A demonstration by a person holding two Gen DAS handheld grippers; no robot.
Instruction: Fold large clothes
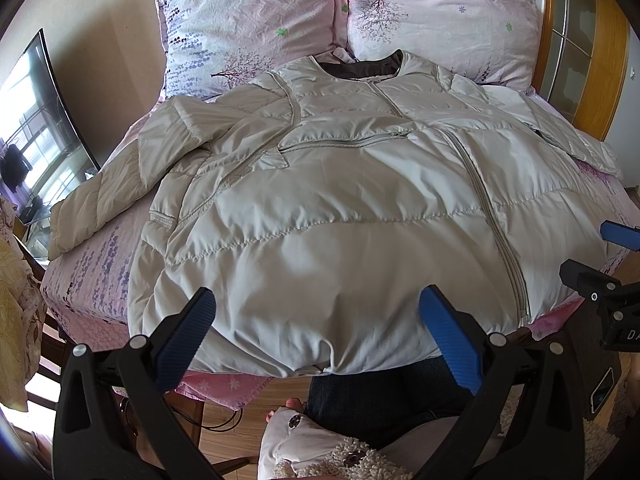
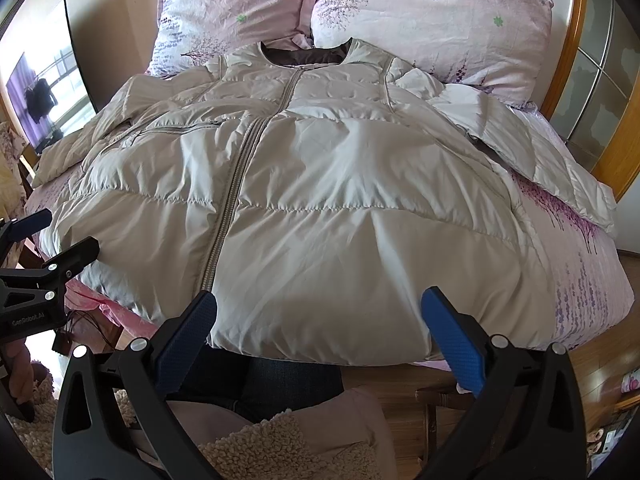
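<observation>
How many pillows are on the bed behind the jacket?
2. The left pillow lies beyond the jacket near its left shoulder; the right pillow lies beside it, behind the collar and right shoulder. The jacket hides their lower edges.

My jacket (image 1: 340, 208) is quilted, faintly glossy cloth; the pillows (image 2: 436, 20) are matt crinkled cotton; my claw's pads (image 1: 450, 340) are textured blue rubber.

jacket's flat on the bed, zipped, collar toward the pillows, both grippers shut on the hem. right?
Not quite: both grippers are open, gripping nothing. The left gripper and right gripper sit spread at the jacket hem; each wrist view shows it. The rest stands.
</observation>
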